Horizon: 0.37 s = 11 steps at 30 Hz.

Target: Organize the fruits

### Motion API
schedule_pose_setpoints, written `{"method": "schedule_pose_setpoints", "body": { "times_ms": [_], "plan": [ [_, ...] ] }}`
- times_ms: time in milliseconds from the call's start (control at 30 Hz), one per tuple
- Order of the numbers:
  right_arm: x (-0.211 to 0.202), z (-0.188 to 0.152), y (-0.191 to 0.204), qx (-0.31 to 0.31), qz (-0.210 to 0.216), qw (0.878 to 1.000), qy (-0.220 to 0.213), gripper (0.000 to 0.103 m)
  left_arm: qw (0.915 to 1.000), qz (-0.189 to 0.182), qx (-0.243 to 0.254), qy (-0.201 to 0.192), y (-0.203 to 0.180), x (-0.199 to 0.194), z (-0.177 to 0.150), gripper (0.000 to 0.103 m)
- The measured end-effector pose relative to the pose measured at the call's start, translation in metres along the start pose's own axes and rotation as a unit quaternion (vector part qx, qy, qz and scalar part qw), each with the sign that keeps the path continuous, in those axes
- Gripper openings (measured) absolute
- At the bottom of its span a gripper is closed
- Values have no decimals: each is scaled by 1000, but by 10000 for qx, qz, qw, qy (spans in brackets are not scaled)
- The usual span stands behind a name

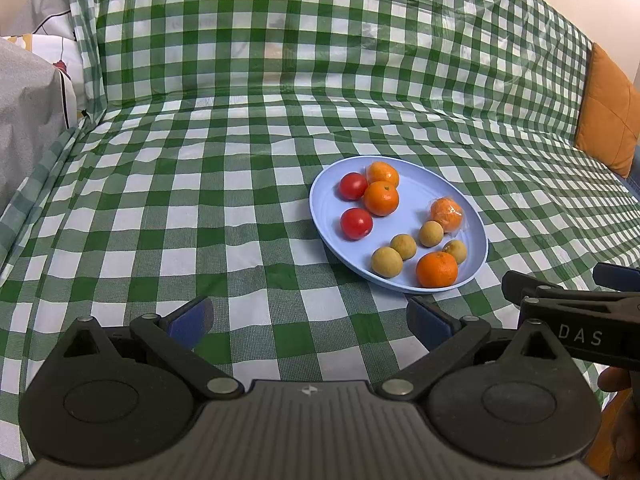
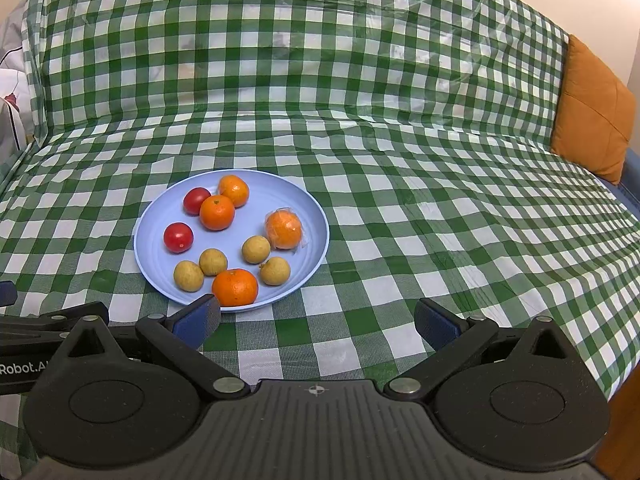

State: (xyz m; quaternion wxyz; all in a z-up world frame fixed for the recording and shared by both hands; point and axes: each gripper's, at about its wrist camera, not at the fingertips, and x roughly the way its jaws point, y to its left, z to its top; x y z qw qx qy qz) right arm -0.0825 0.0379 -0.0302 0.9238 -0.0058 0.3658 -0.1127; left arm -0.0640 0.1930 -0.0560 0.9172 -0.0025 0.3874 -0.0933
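A light blue plate (image 1: 424, 190) (image 2: 248, 178) lies on the green checked cloth and holds mixed fruit. Two red tomatoes (image 1: 356, 223) (image 2: 178, 237) sit on its left side, beside bare oranges (image 1: 381, 198) (image 2: 217, 212). One orange in clear wrap (image 1: 446, 211) (image 2: 283, 229) lies to the right. Several small tan round fruits (image 1: 386, 262) (image 2: 188, 275) cluster at the front with another orange (image 1: 436, 269) (image 2: 235, 287). My left gripper (image 1: 308, 322) is open, just short of the plate and left of it. My right gripper (image 2: 318, 322) is open too, its left finger at the plate's front rim.
The checked cloth (image 1: 200, 208) (image 2: 460, 240) covers a sofa seat and backrest. An orange cushion (image 1: 610, 116) (image 2: 592, 108) leans at the far right. Grey and white bedding (image 1: 32, 112) lies at the left. The other gripper's body (image 1: 576, 312) (image 2: 48, 320) shows at each view's edge.
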Motion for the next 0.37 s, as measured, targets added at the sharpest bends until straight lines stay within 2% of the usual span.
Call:
{"method": "schedule_pose_setpoints", "body": {
  "times_ms": [367],
  "plan": [
    [0, 0, -1, 14, 2, 10000, 6, 102, 10000, 1, -4, -16, -4, 0, 6, 103]
  ]
}}
